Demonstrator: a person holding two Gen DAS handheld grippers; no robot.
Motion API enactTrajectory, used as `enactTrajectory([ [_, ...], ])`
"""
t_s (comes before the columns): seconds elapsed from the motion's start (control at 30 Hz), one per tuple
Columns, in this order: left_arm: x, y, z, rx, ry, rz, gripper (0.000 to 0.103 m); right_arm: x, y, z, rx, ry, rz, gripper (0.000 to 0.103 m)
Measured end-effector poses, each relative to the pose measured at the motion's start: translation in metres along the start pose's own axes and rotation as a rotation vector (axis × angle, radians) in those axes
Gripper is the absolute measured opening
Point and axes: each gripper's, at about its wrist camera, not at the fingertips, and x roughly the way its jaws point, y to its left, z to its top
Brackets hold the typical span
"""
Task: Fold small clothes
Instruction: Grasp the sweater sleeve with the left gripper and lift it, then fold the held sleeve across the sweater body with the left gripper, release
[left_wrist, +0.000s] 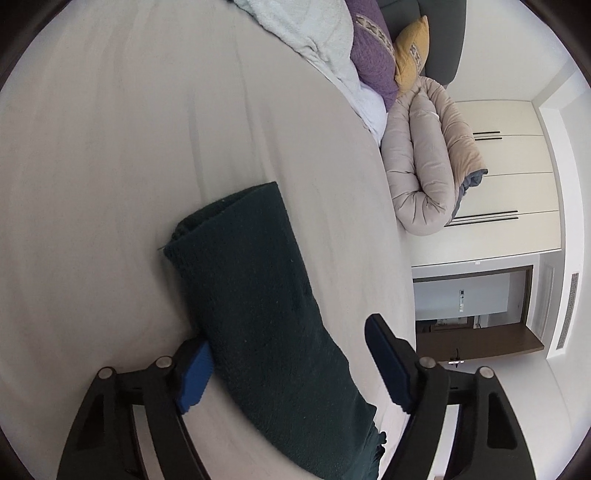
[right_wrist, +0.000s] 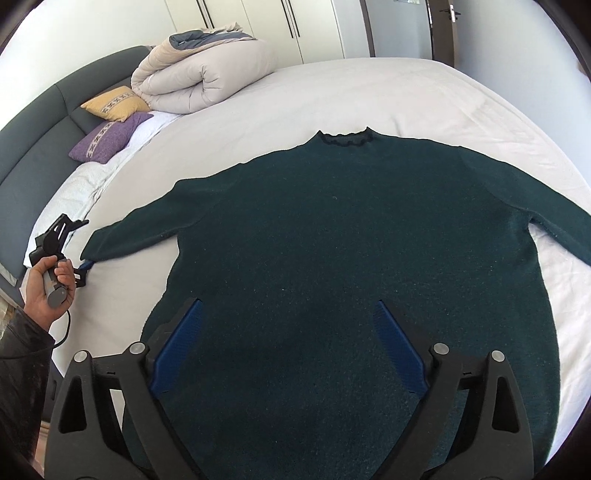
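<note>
While the dark green sweater (right_wrist: 351, 258) lies flat on the bed (right_wrist: 332, 92), the left claw (left_wrist: 291, 365) straddles its sleeve cuff (left_wrist: 236, 251), spread wide — gripping nothing. The right claw (right_wrist: 290, 350) hovers agape over the hem. Judged next: pinch the cuff, fold the sleeve inward.

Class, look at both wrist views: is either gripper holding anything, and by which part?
Nothing is held. The left gripper is open astride the sleeve cuff of the dark green knitted sweater; the right gripper hovers open over its body.
</note>
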Motion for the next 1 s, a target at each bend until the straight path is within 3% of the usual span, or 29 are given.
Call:
enactTrajectory([
  [0.07,0.008,0.003,0.008,-0.017,0.005,0.01,0.051,0.002,0.001,0.0,-0.008,-0.01,0.002,0.087],
  [0.13,0.012,0.007,0.011,-0.035,0.009,0.027,0.017,0.003,-0.001,-0.001,-0.009,-0.012,0.004,0.086],
  [0.17,0.013,0.006,0.01,-0.024,0.009,0.047,0.008,0.005,-0.002,0.0,-0.007,-0.012,0.002,0.086],
  [0.2,0.013,0.002,0.008,0.005,0.001,0.061,0.006,0.003,-0.004,-0.001,-0.001,-0.012,0.001,0.084],
  [0.3,0.01,-0.033,-0.011,0.169,-0.029,0.09,0.007,0.003,-0.014,-0.002,0.021,-0.016,0.001,0.082],
  [0.4,0.016,-0.098,-0.055,0.456,-0.017,0.107,0.006,0.006,-0.028,-0.002,0.067,-0.014,0.012,0.081],
  [0.47,0.025,-0.146,-0.109,0.713,-0.004,0.129,0.006,0.009,-0.037,0.0,0.101,-0.011,0.022,0.079],
  [0.53,0.041,-0.183,-0.185,1.038,0.007,0.183,0.006,0.015,-0.049,0.004,0.149,-0.011,0.043,0.079],
  [0.63,0.064,-0.193,-0.284,1.38,0.013,0.258,0.006,0.024,-0.064,0.017,0.204,-0.011,0.095,0.079],
  [0.77,0.084,-0.169,-0.345,1.563,0.02,0.329,0.006,0.051,-0.079,0.048,0.279,0.033,0.222,0.079],
  [1.0,0.085,-0.147,-0.367,1.678,-0.009,0.374,0.007,0.133,-0.062,0.104,0.376,0.166,0.493,0.079],
])
